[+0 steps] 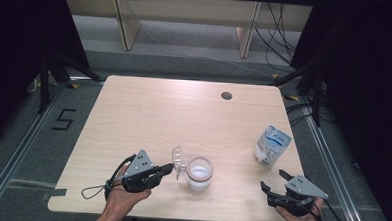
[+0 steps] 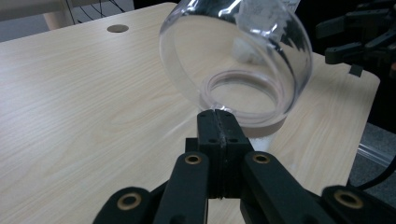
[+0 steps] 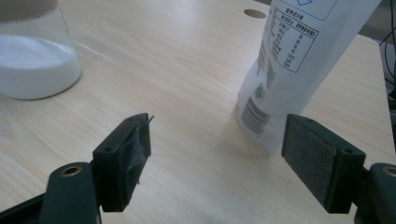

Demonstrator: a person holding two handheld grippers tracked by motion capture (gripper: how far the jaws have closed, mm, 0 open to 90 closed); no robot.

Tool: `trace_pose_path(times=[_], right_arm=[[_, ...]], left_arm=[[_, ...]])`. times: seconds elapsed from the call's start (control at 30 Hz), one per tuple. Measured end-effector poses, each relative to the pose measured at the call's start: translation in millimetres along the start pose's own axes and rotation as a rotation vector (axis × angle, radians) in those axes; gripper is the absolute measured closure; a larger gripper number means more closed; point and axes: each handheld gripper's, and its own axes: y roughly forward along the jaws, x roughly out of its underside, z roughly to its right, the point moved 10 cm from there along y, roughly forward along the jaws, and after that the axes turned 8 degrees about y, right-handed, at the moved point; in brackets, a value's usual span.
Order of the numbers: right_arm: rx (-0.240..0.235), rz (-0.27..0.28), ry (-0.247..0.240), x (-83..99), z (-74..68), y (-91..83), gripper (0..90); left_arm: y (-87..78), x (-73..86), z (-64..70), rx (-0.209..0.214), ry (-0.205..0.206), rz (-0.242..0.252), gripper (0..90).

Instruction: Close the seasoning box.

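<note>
A clear round lid (image 1: 178, 162) is pinched at its rim by my left gripper (image 1: 170, 168), which is shut on it and holds it tilted on edge beside the jar. In the left gripper view the lid (image 2: 236, 56) stands right over the jaws of the left gripper (image 2: 218, 126). The glass jar (image 1: 200, 173) has a brownish rim (image 2: 268, 125) and white powder (image 3: 35, 60) inside. A white printed pouch (image 1: 271, 146) stands upright at the right. My right gripper (image 1: 272, 178) is open, just in front of the pouch (image 3: 294, 60), with nothing between its jaws (image 3: 217, 149).
The light wooden table (image 1: 148, 118) has a round cable hole (image 1: 226, 96) near its far edge. The pouch stands close to the table's right edge. Black frames and cables lie on the floor to both sides.
</note>
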Motion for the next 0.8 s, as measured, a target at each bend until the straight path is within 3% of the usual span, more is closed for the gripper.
trace_pose_path(times=[0.2,0.27,0.33,0.8], right_arm=[[-0.001,0.005,-0.008,-0.2,0.3,1.1,24.8],[0.008,0.001,-0.013,0.1,1.1,0.5,24.8],[0.006,0.000,-0.015,0.1,1.0,0.6,24.9],[0.000,-0.001,-0.009,0.0,-0.8,1.0,25.0]], left_arm=[[0.3,-7.4,0.3,-0.003,0.020,0.007,89.4],[1.4,-8.3,2.0,-0.003,0.009,0.008,89.4],[1.2,-8.5,1.6,-0.007,0.029,0.001,89.4],[2.9,-10.4,3.1,-0.006,0.036,-0.004,89.3]])
